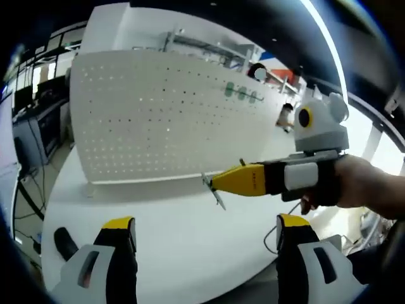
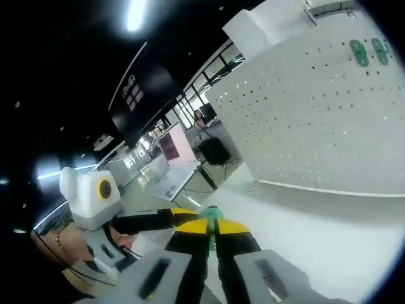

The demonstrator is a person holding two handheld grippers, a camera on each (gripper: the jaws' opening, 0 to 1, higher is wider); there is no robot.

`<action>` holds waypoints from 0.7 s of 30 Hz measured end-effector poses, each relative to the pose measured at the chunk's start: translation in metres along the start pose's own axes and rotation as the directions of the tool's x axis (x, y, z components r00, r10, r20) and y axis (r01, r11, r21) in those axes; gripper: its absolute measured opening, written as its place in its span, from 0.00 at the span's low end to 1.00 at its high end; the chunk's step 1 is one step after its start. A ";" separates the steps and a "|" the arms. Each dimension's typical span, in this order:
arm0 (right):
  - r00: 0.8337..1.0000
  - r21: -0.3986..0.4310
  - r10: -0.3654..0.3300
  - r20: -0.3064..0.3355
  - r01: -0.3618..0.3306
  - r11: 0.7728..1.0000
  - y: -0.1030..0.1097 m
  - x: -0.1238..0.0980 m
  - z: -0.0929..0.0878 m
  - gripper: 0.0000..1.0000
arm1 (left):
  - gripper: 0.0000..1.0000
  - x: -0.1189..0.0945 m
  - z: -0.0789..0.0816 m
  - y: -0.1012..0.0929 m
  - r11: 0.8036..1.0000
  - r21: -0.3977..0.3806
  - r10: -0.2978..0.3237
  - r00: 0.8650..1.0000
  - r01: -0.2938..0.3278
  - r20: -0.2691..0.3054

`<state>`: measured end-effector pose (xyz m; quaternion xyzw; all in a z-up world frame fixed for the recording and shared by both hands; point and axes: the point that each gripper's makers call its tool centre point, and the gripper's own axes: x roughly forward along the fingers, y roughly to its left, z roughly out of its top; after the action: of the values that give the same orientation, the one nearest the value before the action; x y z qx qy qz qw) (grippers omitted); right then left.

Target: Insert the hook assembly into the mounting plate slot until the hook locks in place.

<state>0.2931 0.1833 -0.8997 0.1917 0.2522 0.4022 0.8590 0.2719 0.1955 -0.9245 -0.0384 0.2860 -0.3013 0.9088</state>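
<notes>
Right gripper view has the green hook (image 2: 212,213) pinched at the tips of the right gripper (image 2: 213,229), whose 2 yellow-tipped jaws are closed on it. Ahead of those jaws and to the right stands the white pegboard (image 2: 329,120), upright on the white table (image 2: 329,240), with 2 more green hooks (image 2: 368,50) high on it. Left gripper (image 1: 205,231) jaws stand wide apart, nothing between them; beyond them a hand (image 1: 364,187) holds the right gripper near the board's lower edge.

L tongs (image 1: 205,231) stand wide apart at bottom, nothing between them. R tongs (image 1: 218,182) come in from the right, tips closed on a thin metal hook (image 1: 214,192), near the white pegboard (image 1: 164,120) standing on the white worktop (image 1: 190,247).
</notes>
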 end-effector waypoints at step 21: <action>0.997 -0.033 0.007 0.078 -0.004 0.999 0.032 -0.003 0.004 0.00 | 0.36 -0.017 0.006 0.008 0.980 -0.199 0.008 0.997 0.008 0.078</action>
<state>0.2744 0.1994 -0.8788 0.1936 0.2114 0.4008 0.8702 0.2679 0.2112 -0.9131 -0.1409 0.2790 -0.2693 0.9109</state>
